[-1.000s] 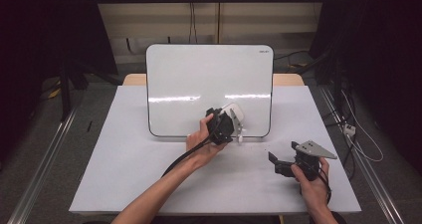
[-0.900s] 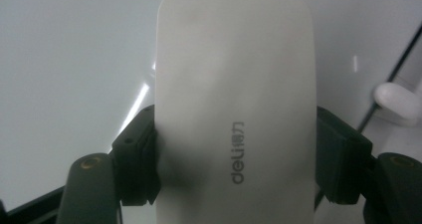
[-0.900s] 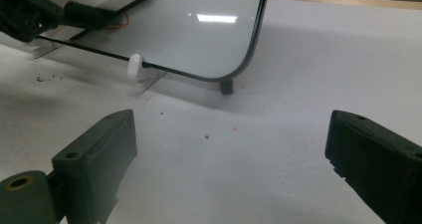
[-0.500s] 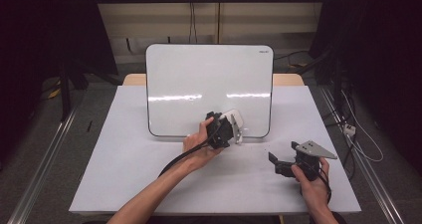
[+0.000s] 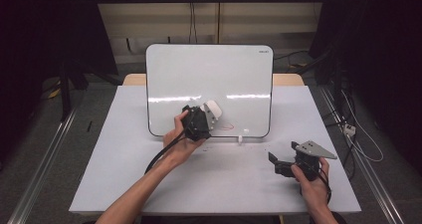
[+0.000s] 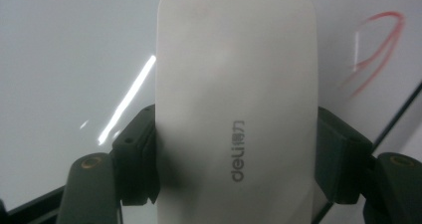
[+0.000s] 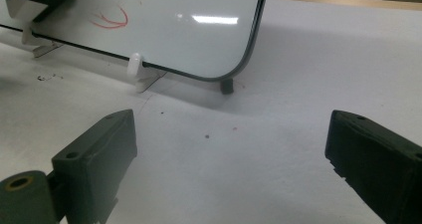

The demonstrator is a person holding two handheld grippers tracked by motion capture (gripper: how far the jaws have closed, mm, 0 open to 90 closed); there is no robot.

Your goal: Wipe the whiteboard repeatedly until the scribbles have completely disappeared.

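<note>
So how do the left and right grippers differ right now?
The left gripper is shut on the white eraser, raised against the whiteboard; the right gripper is open and empty. The left is beside the red scribble; the right sits low over the table, off the board. Both have black jaws.

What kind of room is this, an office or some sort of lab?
Probably a lab recording bench: a white-topped table fenced by dark curtains, loose cables on the floor, and handheld black two-jaw grippers, the left gripper gripping a white whiteboard eraser.
</note>
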